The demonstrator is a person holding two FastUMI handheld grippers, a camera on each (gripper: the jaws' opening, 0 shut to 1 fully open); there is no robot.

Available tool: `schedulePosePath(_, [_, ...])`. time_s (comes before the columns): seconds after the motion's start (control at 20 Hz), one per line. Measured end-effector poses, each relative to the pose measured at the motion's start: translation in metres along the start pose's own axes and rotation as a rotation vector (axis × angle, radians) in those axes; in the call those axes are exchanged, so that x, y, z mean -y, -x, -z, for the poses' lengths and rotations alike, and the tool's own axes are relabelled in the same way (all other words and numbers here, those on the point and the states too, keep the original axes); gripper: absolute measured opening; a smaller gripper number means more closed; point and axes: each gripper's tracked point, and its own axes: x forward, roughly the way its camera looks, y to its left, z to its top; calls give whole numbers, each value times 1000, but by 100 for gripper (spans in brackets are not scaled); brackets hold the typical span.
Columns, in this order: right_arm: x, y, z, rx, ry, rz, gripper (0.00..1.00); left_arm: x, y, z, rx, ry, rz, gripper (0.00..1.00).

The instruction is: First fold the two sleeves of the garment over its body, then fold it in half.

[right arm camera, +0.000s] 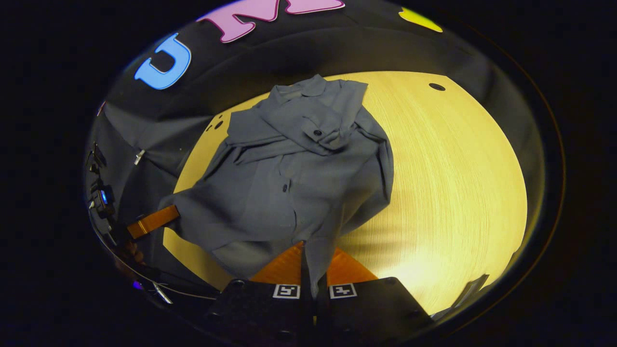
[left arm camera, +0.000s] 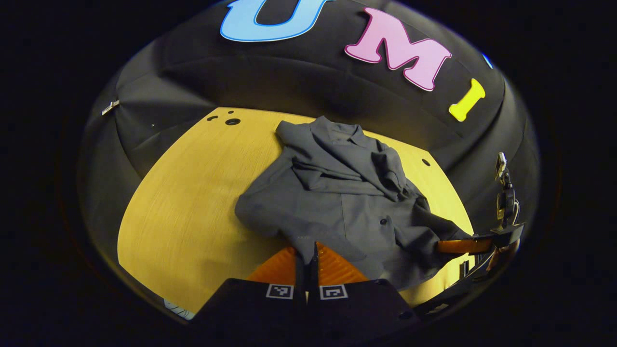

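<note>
So I've got the grey button-up shirt lying on the yellow wooden table, collar end toward 12 o'clock and hem toward me at 6. Both sleeves are already folded across the chest: in the right gripper view the cuff with its dark button sits on top near the collar, and the fabric bunches into a few thick ridges there. The body below is fairly flat, with a row of small dark buttons running down the placket.

My left gripper has its fingers pressed together on the hem at 6 o'clock in the left gripper view, with a strip of grey cloth pinched between them. My right gripper is doing the same on the other hem corner, closed tight with a fold of shirt hanging down between the fingers. Each one also shows up in the other's view: the right one at about 4 o'clock, the left one at about 8 o'clock, both at the hem edge.

The table has a few small dark holes up near 11 o'clock and another at 1 o'clock in the right gripper view, all well apart from the shirt. Black cloth wall behind everything.
</note>
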Motion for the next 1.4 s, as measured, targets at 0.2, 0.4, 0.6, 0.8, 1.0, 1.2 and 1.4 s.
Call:
schedulePosePath(0.2, [0, -1, -28, 30, 39, -18, 7, 3, -2, -39, 81, 1, 5, 6])
schedulePosePath(0.4, [2, -5, -56, 70, 13, -29, 7, 3, -8, -71, 136, -5, -4, 5])
schedulePosePath(0.6, [4, -11, -102, 144, 3, -33, 7, 10, -16, -103, 198, -14, 9, 6])
schedulePosePath(0.8, [6, -18, -141, 211, -23, -42, 8, 11, -31, -140, 245, -69, 7, 5])
schedulePosePath(1.0, [8, -25, -175, 252, 15, -35, 8, 14, -54, -176, 282, -87, 20, 5])
schedulePosePath(1.2, [10, -39, -218, 313, 15, -35, 7, 12, -81, -206, 307, -119, 10, 5])
schedulePosePath(1.4, [9, -57, -256, 356, 37, -34, 7, 5, -110, -233, 330, -120, 5, 6])
